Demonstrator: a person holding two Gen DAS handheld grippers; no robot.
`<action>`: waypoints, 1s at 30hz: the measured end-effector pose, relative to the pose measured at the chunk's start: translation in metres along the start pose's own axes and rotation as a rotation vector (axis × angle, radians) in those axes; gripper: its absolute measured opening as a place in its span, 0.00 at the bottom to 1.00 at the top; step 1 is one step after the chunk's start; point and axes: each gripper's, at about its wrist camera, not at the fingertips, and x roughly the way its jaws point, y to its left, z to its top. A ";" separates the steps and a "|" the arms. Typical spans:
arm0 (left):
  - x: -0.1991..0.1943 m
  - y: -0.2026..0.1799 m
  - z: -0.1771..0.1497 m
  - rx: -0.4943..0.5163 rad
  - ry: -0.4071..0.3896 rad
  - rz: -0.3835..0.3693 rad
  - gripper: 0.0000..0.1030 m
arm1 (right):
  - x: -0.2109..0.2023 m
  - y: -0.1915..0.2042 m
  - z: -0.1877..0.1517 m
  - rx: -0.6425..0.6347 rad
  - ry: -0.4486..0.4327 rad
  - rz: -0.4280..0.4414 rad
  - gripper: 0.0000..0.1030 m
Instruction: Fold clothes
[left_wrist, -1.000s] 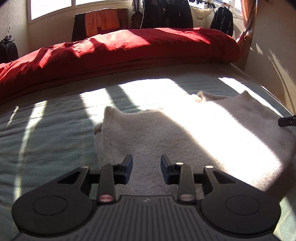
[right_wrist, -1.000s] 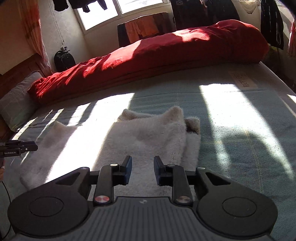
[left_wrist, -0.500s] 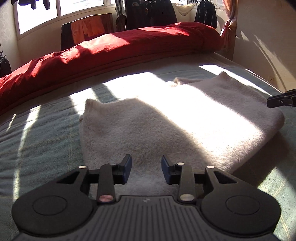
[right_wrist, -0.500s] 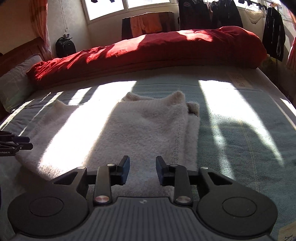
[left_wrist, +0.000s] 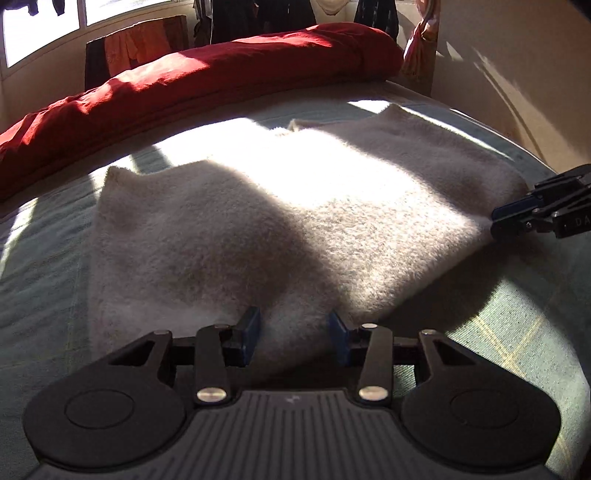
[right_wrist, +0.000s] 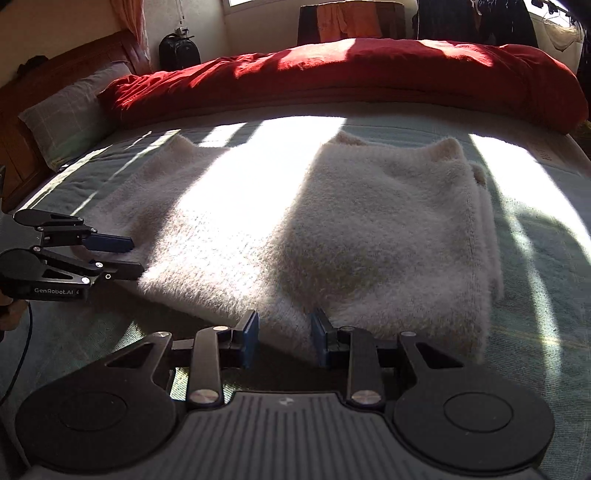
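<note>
A fluffy cream garment (left_wrist: 295, 206) (right_wrist: 332, 221) lies folded and flat on a pale green bed sheet (left_wrist: 40, 258) (right_wrist: 546, 295). My left gripper (left_wrist: 294, 334) is low at the garment's near edge. Its jaws are opening, with the fabric's edge between the blue pads but not pinched. In the right wrist view the left gripper (right_wrist: 135, 254) shows at the garment's left corner, jaws apart. My right gripper (right_wrist: 285, 334) stands at the same near edge further right, jaws apart with fabric between them. The left wrist view shows the right gripper (left_wrist: 495, 219) at the garment's right edge.
A rolled red duvet (left_wrist: 221, 74) (right_wrist: 369, 81) runs along the far side of the bed. A grey pillow (right_wrist: 70, 110) and wooden headboard (right_wrist: 55, 62) are at the left, with a black backpack (right_wrist: 179, 51) behind. A wall (left_wrist: 517, 74) borders the right. Clothes hang by the window.
Both grippers have drawn back and down from above the garment to its near edge. Their jaws have widened and now straddle the fabric's edge.
</note>
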 end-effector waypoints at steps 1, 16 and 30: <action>-0.007 0.004 -0.002 -0.008 0.000 0.004 0.40 | -0.007 -0.005 -0.002 0.020 -0.003 0.008 0.34; -0.021 0.038 -0.005 -0.132 0.001 0.083 0.45 | -0.035 -0.047 -0.005 0.186 -0.063 -0.088 0.44; -0.036 0.031 0.000 -0.035 0.014 0.153 0.48 | -0.041 -0.041 0.002 0.100 -0.036 -0.165 0.57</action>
